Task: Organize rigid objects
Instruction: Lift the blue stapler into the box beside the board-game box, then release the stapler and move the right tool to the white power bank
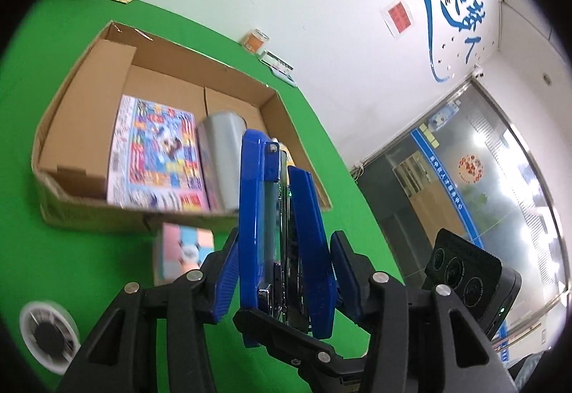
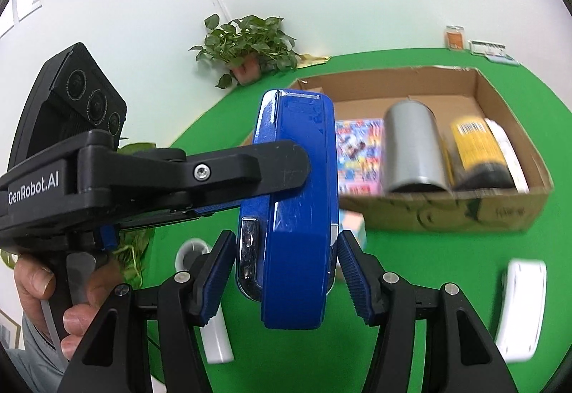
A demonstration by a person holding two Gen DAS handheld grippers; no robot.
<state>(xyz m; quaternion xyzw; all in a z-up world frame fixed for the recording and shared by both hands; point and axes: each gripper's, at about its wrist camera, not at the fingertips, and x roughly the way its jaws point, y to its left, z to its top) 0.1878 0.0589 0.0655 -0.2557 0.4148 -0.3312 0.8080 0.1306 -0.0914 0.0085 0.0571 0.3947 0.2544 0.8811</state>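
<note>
A blue stapler (image 2: 296, 214) hangs in the air above the green table, held by both grippers. In the right wrist view it stands between the ribbed pads of my right gripper (image 2: 286, 239), which is shut on its sides. My left gripper comes in from the left and one of its fingers (image 2: 271, 164) lies across the stapler. In the left wrist view the stapler (image 1: 257, 221) is seen edge-on, with my left gripper (image 1: 286, 239) shut on it. Beyond it lies an open cardboard box (image 2: 447, 210) holding a colourful book (image 1: 157, 157), a grey cylinder (image 2: 414, 150) and a yellow can (image 2: 475, 146).
A pastel box (image 1: 186, 253) sits just in front of the cardboard box (image 1: 171, 53). A white round object (image 1: 48, 332) and a white flat piece (image 2: 522, 307) lie on the table (image 2: 429, 268). A potted plant (image 2: 250, 46) and an orange jar (image 2: 454, 37) stand by the wall. A hand (image 2: 53, 285) holds the left handle.
</note>
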